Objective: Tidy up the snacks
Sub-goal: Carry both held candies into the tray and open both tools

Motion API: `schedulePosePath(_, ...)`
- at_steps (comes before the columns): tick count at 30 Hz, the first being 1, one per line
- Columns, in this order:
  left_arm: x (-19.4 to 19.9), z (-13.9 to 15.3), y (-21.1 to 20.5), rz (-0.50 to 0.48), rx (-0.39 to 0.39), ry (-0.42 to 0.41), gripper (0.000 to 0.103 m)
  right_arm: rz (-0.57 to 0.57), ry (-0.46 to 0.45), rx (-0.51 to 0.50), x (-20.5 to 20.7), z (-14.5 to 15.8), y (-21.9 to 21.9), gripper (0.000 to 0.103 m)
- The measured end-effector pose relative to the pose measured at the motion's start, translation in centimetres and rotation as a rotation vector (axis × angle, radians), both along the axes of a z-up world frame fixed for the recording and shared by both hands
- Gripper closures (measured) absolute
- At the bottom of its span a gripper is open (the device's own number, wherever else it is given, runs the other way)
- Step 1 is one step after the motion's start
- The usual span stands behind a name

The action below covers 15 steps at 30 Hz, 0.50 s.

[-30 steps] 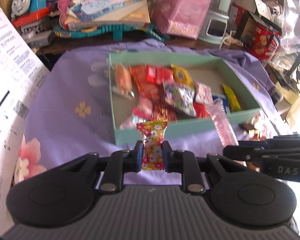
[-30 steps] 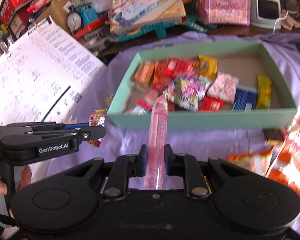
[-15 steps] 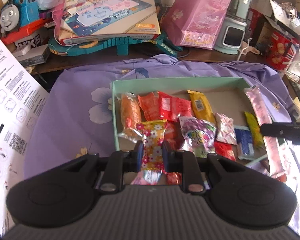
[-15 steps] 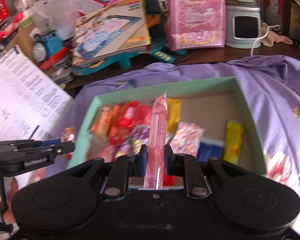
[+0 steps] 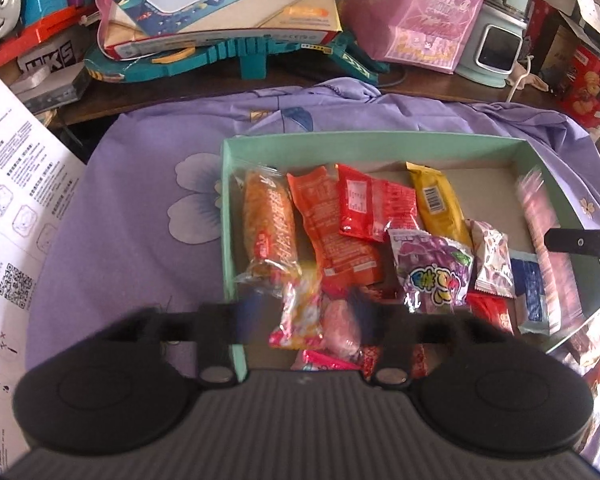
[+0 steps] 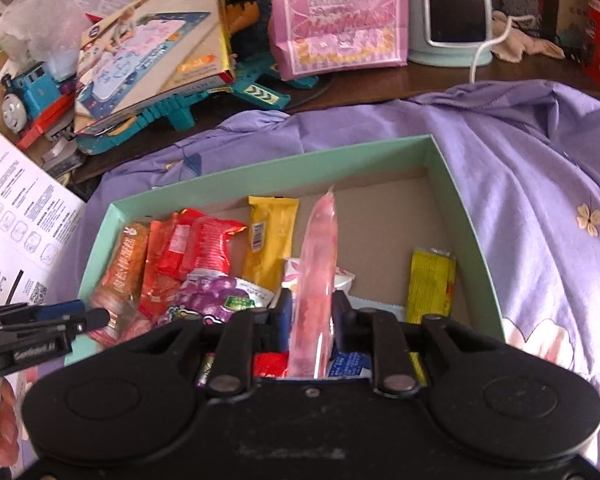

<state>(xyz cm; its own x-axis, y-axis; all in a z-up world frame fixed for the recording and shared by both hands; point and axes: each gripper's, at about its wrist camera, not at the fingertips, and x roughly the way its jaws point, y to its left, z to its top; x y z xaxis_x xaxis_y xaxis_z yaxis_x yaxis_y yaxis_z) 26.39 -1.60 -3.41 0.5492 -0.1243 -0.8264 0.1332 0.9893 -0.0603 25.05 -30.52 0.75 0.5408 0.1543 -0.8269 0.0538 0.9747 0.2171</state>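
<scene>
Over green box (image 5: 372, 142) | left tool (image 5: 304, 312) opening, candy (image 5: 298, 312) loose | right tool (image 6: 312, 316) opening around pink stick (image 6: 314, 280)

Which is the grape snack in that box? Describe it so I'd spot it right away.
Find the mint-green box on the purple cloth. Amid the wrappers at its near middle lies the grape packet, right of the orange packet. It alone is purple, with a printed grape bunch and cartoon lettering.
</scene>
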Motion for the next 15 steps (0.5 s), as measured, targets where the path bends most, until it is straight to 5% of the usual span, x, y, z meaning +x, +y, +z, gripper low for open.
schedulePosePath(1, -0.1, 0.1, -0.1, 0.004, 0.009, -0.013, 0.014, -0.005, -0.007, -0.001, -0.2, 0.0, 0.1, 0.059)
schedulePosePath(3, -0.2, 0.5, -0.4, 0.006, 0.033, -0.031, 0.008, -0.012, -0.026, -0.015, -0.6, 0.4, 0.3, 0.038)
schedulePosePath(5, -0.3, 0.7, -0.7, 0.003, 0.033, -0.027, 0.005, -0.011, -0.043, -0.035, -0.9, 0.9, 0.5, 0.028)
schedulePosePath(15, -2.1, 2.9, -2.4, -0.006, 0.032, -0.047, 0.0, -0.008, -0.077, -0.056, -3.9, 3.2, 0.2, 0.003)
